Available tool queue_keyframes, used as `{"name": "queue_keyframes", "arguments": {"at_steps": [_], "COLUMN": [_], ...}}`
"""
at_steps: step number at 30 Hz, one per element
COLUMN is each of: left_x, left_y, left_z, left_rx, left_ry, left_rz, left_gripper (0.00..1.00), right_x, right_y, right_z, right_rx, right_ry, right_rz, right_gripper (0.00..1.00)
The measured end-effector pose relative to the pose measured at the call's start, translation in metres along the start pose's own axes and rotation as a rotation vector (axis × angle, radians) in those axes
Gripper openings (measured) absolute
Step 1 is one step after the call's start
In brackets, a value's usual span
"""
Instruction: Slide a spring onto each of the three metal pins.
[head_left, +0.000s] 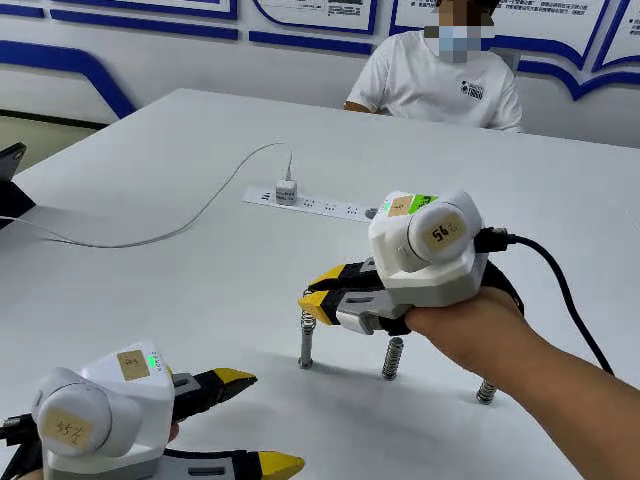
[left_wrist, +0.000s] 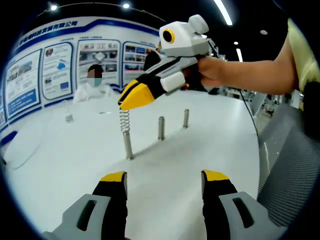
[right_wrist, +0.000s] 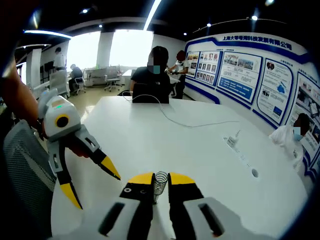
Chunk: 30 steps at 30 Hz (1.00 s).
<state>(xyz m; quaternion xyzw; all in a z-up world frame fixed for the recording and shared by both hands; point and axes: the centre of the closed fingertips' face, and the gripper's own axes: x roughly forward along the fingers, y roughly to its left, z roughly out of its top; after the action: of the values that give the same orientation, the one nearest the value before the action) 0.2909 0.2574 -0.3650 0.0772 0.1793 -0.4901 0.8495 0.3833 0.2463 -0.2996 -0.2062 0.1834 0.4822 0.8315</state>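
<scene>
Well, spring (right_wrist: 160, 183) between jaws (right gripper (head_left: 312, 298)).

On the desk (head_left: 180, 300), lower centre of the frame, a row of pins (head_left: 305, 350) runs rightward. The right hand-held gripper (head_left: 313, 297), a spring (head_left: 308, 322) between its jaws, hangs over the leftmost; the left hand-held gripper (head_left: 272, 420) sits lower left. A power strip (head_left: 320, 206) lies behind.

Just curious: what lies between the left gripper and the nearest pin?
Nothing but bare table between the left gripper and the nearest pin, as seen in the left gripper view.
</scene>
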Motion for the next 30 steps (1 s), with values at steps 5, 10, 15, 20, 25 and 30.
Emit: {"name": "queue_keyframes", "arguments": {"at_steps": [5, 10, 15, 20, 25, 30], "left_x": [0.000, 0.000, -0.001, -0.001, -0.001, 0.000], "left_y": [0.000, 0.000, 0.001, 0.000, 0.001, 0.001], "left_z": [0.000, 0.000, 0.000, -0.001, -0.001, -0.002], "left_rx": [-0.001, 0.001, -0.001, -0.001, -0.003, -0.003], "left_ry": [0.000, 0.002, 0.001, 0.004, 0.005, 0.006], "left_rz": [-0.001, -0.002, -0.001, -0.001, -0.001, -0.001], "left_gripper": [0.61, 0.61, 0.61, 0.61, 0.61, 0.61], "right_x": [0.002, 0.004, 0.008, 0.011, 0.014, 0.018], "right_y": [0.001, 0.001, 0.003, 0.004, 0.005, 0.008], "right_z": [-0.003, -0.007, -0.014, -0.019, -0.025, -0.029], "right_rx": [0.002, 0.008, 0.013, 0.019, 0.026, 0.017], "right_ry": [0.009, 0.016, 0.028, 0.037, 0.051, 0.067], "right_rz": [0.002, 0.004, 0.006, 0.010, 0.011, 0.013], "right_gripper": [0.12, 0.12, 0.12, 0.12, 0.12, 0.12]}}
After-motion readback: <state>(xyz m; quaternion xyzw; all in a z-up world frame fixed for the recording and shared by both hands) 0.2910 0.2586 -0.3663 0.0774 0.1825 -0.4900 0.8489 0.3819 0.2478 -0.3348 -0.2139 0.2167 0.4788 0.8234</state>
